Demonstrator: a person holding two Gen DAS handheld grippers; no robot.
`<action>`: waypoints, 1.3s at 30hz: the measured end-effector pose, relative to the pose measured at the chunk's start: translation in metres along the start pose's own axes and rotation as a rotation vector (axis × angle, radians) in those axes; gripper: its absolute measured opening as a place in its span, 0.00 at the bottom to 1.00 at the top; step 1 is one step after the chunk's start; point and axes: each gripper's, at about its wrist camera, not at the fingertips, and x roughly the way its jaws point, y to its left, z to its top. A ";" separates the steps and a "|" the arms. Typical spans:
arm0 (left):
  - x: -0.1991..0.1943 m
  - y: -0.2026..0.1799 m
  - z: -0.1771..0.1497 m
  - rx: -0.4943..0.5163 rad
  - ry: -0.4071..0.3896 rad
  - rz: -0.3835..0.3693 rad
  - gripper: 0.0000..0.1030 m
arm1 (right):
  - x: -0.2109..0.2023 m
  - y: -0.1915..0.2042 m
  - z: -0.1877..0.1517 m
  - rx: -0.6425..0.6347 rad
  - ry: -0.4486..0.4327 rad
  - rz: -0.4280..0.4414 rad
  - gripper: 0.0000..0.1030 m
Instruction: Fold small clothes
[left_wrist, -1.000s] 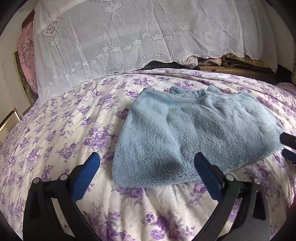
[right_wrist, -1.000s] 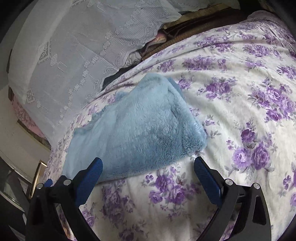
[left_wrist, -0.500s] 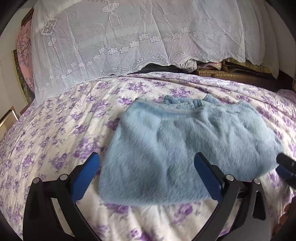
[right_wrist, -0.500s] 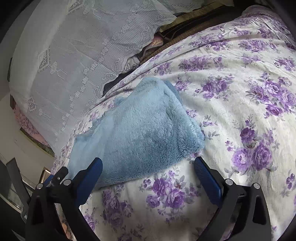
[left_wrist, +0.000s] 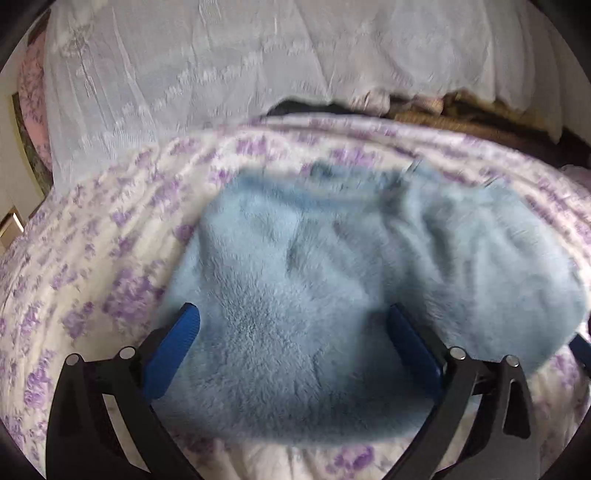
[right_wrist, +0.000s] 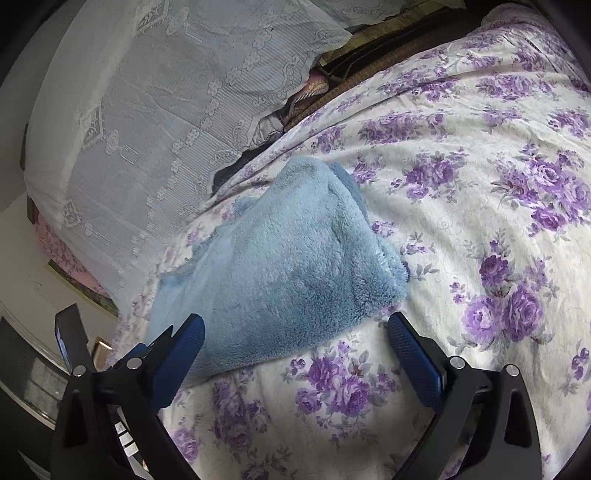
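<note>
A fluffy light-blue garment (left_wrist: 332, 266) lies flat on the purple-flowered bedspread (left_wrist: 92, 258); it also shows in the right wrist view (right_wrist: 280, 266). My left gripper (left_wrist: 291, 325) is open, its blue pads spread over the garment's near left part, close above the fleece. My right gripper (right_wrist: 295, 332) is open, just short of the garment's near right edge, with its left pad (right_wrist: 181, 354) over the fleece. The left gripper's tip (right_wrist: 70, 339) shows at the left edge of the right wrist view.
A white lace cloth (left_wrist: 221, 62) drapes over a pile at the head of the bed, with dark folded bedding (right_wrist: 369, 62) beside it. The flowered bedspread (right_wrist: 480, 221) stretches out to the right of the garment.
My left gripper has moved forward and down over the garment, which now fills its view. My right gripper has edged slightly closer to the garment's edge. Both stay open.
</note>
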 end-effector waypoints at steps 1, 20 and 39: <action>-0.011 0.000 0.001 -0.005 -0.037 -0.038 0.96 | -0.002 -0.002 0.001 0.017 -0.004 0.016 0.97; -0.003 -0.002 -0.003 -0.022 0.000 -0.034 0.96 | 0.015 -0.005 0.004 0.363 0.067 0.102 0.97; 0.016 -0.004 -0.002 -0.021 0.061 -0.040 0.96 | 0.049 -0.006 0.023 0.281 -0.146 -0.065 0.55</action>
